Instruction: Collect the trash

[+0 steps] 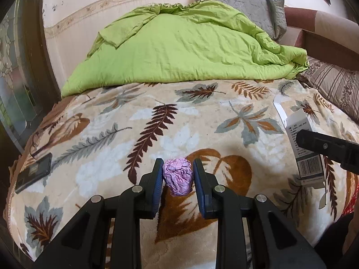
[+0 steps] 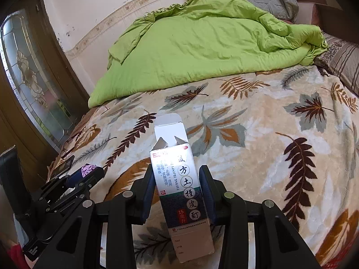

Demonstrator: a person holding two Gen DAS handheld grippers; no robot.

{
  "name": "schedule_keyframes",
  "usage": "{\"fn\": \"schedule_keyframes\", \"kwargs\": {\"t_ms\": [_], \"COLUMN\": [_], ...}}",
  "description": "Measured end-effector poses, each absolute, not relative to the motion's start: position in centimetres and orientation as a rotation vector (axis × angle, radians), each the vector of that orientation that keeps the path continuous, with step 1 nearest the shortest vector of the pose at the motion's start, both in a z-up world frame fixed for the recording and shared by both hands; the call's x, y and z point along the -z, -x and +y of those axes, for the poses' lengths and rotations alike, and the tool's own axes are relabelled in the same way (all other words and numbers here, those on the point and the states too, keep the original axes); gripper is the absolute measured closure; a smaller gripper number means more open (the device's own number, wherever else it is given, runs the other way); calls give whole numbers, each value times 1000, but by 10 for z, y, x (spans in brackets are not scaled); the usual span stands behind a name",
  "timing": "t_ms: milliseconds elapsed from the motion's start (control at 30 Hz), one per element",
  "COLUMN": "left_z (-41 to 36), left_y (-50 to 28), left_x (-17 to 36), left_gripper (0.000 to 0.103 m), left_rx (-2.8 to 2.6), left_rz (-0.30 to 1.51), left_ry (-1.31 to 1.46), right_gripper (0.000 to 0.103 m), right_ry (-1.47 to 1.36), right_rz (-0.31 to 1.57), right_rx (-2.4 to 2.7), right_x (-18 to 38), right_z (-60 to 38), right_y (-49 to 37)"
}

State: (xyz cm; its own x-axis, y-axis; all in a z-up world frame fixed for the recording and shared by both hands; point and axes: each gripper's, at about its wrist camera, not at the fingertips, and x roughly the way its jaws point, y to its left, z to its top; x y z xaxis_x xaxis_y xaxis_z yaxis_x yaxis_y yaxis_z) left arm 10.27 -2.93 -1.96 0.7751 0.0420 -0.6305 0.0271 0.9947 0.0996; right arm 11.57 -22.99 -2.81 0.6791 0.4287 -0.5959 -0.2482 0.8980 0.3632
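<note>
Evidently both pieces of trash are gripped above the bed's leaf-print blanket (image 1: 202, 116): the left hand-held gripper (image 1: 177, 174) pinches a crumpled purple paper ball (image 1: 177, 176), the right hand-held gripper (image 2: 177, 188) clamps an opened medicine carton (image 2: 179, 179), ready for carrying off.

The blanket (image 1: 202, 123) looks like thick fuzzy fleece, soft and matt, while the green quilt (image 1: 179, 44) is thin smooth cloth, all wrinkled. The purple paper ball (image 1: 178, 177) is crumpled with a slight sheen. The box (image 2: 181, 190) is glossy printed cardboard, white and plain inside its open flap. Both the left gripper (image 1: 177, 172) and right gripper (image 2: 178, 186) are matt black plastic with shiny metal pins and blue rubbery-looking pads (image 1: 158, 179). The phone (image 1: 33, 172) is glossy black, and the door (image 2: 33, 78) is dark wood with patterned frosted glass
</note>
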Motion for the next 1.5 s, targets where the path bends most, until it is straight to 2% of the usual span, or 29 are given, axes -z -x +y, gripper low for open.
{"fn": "schedule_keyframes", "kwargs": {"t_ms": [1500], "left_z": [-25], "left_y": [-118], "left_x": [31], "left_gripper": [78], "left_rx": [0], "left_rz": [697], "left_ry": [-109], "right_gripper": [61], "right_ry": [-280], "right_rz": [764], "right_rx": [-399], "right_x": [37], "right_z": [-230], "right_y": [-127]}}
